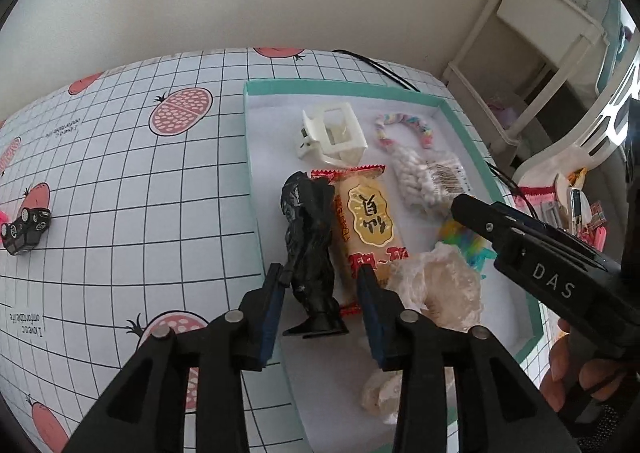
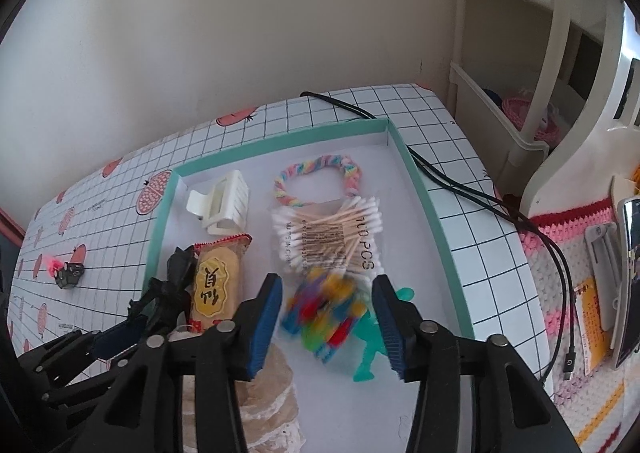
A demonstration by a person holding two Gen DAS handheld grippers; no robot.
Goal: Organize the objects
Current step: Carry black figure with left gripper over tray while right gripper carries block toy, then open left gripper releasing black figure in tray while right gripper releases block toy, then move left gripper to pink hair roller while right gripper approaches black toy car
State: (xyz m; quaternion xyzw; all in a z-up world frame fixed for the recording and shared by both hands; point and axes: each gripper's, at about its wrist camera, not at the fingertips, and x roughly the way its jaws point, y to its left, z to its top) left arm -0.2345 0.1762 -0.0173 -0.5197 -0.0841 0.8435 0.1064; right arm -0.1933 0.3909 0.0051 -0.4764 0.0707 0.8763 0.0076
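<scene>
Right between the open pads of the left tool (image 1: 320,285) lies the black figurine (image 1: 310,253), its feet nearest the tool and its head pointing straight away, so its long axis runs along the fingers. The jaws stand wide, one to each side of its legs; the left pad looks to be touching or nearly so, the right one stands clear, nothing gripped. It rests inside the teal-rimmed tray (image 1: 256,189), just beside the snack packet (image 1: 366,229) on the tool's right. The right tool (image 2: 326,317) also stands wide and empty, hovering above blurred coloured pieces (image 2: 320,313) and a green figure (image 2: 370,349); the left is plainly the nearer to the figurine. Only the left view shows the pads flanking its legs; the right view shows the cotton swabs (image 2: 328,241) clearly. A toy car (image 1: 26,231) sits far left on the table (image 1: 120,173), well apart from the tray.
</scene>
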